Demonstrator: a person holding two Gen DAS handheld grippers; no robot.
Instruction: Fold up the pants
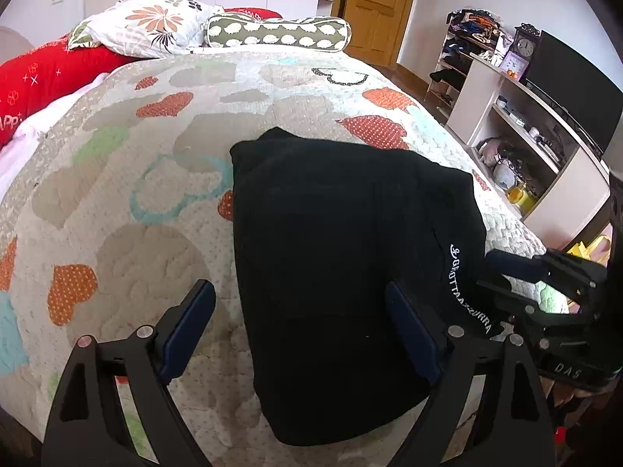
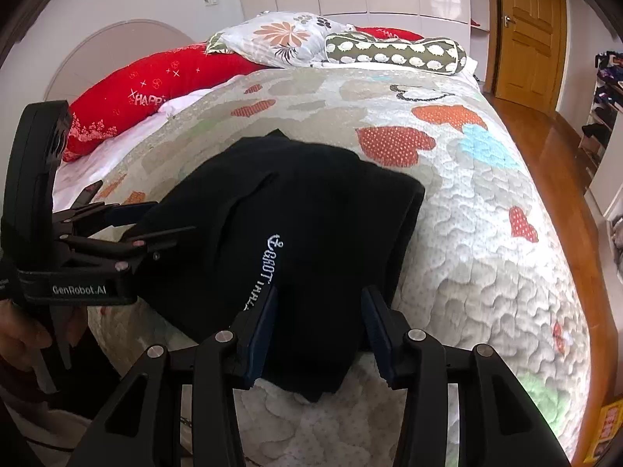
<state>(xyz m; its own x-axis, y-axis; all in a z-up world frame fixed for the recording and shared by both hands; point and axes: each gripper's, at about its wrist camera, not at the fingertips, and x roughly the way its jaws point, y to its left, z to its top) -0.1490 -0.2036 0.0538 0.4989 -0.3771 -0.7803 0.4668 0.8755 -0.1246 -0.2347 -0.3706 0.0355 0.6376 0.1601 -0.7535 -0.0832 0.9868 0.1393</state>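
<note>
While the pants (image 1: 342, 257) lie as a compact black bundle near the foot edge of the bed (image 1: 117, 202), both tools stand empty: your left gripper (image 1: 300, 334) is spread wide, one finger over bare quilt and one over the cloth, and your right gripper (image 2: 319, 330) is spread somewhat narrower, its fingers straddling the near corner of the bundle. Judging by the stacked layers at the far right edge and the white lettering (image 2: 264, 268) running down the top face, the fold looks nearly complete. For the step in hand, which seems to be a last tidy or a final fold, lower each tool until the fingers bracket all layers at the near edge, not only the top one, then close firmly before lifting; a loose catch would likely let the layers slide apart. Keep the two tools level so the edges stay matched. Nothing lies on the quilt between you and the cloth. Pillows (image 2: 288, 35) sit well apart at the head; the shelf unit (image 1: 525, 148) stands beside the bed.
</note>
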